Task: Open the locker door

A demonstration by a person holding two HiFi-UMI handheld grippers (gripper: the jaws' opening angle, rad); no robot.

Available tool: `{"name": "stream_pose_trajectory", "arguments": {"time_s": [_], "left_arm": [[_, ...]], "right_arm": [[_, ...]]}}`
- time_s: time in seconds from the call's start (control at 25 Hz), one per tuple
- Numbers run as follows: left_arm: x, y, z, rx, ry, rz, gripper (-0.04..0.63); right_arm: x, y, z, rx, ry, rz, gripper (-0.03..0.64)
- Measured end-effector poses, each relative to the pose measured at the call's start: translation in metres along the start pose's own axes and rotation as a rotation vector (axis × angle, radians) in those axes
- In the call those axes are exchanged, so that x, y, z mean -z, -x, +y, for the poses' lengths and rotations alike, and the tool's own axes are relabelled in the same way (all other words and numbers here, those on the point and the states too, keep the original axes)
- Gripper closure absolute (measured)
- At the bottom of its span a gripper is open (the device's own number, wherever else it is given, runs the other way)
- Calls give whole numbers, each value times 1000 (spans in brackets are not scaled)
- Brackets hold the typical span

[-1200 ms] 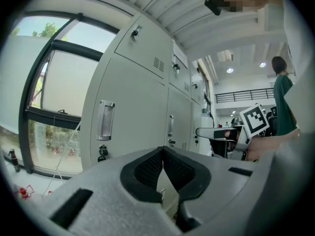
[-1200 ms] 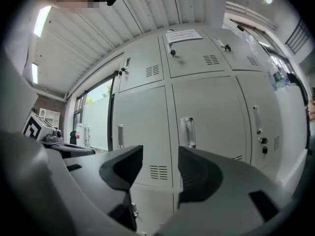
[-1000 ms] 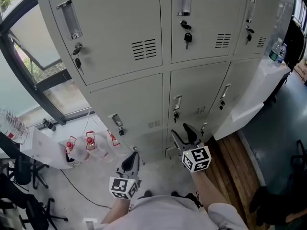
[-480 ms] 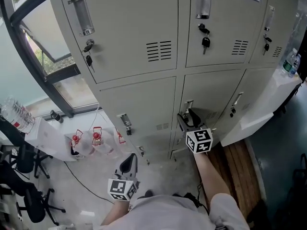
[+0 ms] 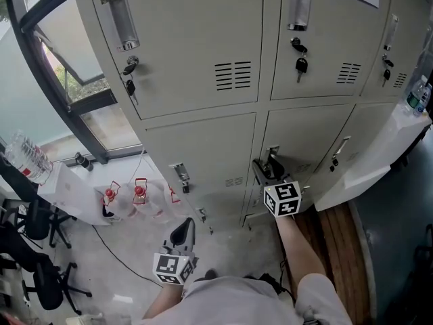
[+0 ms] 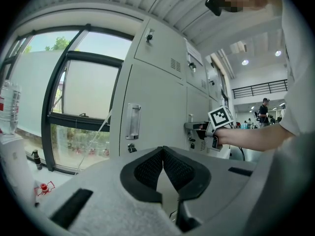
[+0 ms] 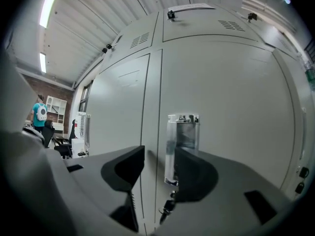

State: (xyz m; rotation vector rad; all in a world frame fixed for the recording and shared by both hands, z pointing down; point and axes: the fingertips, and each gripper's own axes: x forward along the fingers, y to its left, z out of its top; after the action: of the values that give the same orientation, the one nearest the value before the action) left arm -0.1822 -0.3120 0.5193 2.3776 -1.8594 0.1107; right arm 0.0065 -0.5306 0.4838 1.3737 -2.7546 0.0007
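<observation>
- The lockers point(image 5: 203, 59) are grey metal, in columns and rows; all doors seen in the head view are shut.
- The door point(image 5: 308, 137) of the task is in the middle column, one row below the top row in the head view. It is shut.
- Its handle point(image 5: 272, 156) is a clear upright piece on the left edge of the door, with a key point(image 7: 167, 208) just below it.
- The right tongs point(image 5: 266, 166) are held level against this door, at the handle.
- In the right gripper view the jaws stand wide apart and have just been closing a little. The handle point(image 7: 181, 146) is in the gap, close to the right jaw; the pads do not press on it.
- The left tongs point(image 5: 184, 230) are low, well apart from the lockers.
- In the left gripper view the left tongs point(image 6: 163, 166) have the jaws together, with nothing between them.
</observation>
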Motion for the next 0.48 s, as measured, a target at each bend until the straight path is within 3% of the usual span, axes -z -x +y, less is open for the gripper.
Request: {"name": "stream_pose_trajectory", "arguments": {"time_s": [0.08, 0.48], "left_arm": [[1, -1, -1, 3, 0, 2, 586], [1, -6, -8, 39, 3, 1, 586]], "right_arm": [[0, 2, -6, 21, -12, 0, 508], [2, 23, -2, 28, -11, -7, 515]]}}
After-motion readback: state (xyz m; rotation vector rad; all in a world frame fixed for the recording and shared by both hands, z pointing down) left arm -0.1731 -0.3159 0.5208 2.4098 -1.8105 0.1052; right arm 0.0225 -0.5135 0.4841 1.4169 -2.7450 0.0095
